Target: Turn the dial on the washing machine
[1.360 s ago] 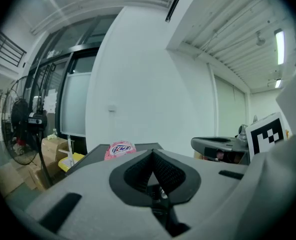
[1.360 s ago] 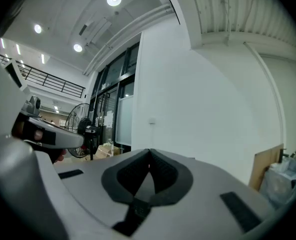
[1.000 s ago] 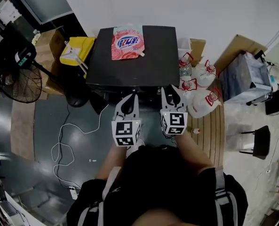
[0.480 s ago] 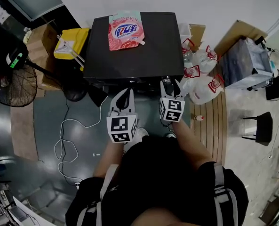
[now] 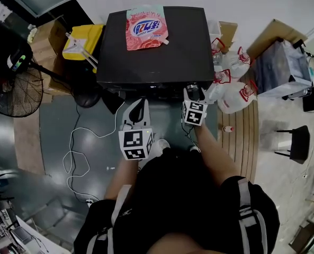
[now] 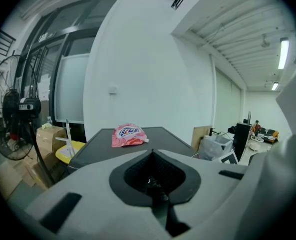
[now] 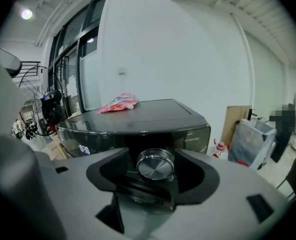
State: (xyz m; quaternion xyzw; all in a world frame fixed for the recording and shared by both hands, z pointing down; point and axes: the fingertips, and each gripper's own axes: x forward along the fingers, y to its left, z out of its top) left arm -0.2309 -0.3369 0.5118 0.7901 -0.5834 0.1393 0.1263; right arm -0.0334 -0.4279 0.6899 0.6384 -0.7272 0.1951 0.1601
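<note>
Bracketing the dial (image 7: 155, 165), the jaws of your right gripper (image 5: 193, 96) stand apart with a gap on each side. The knob's axis points straight back along them from the front panel of the washing machine (image 5: 162, 57). Your left gripper (image 5: 137, 111) hangs farther from that panel, jaws together on nothing.

Bright even indoor light, ceiling lamp (image 6: 283, 54) glare, fisheye edges w/ vignette.

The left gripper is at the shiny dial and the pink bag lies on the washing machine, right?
No: the right gripper is at the shiny dial, jaws open either side, as the right gripper view shows. The pink bag does lie on the washing machine.
</note>
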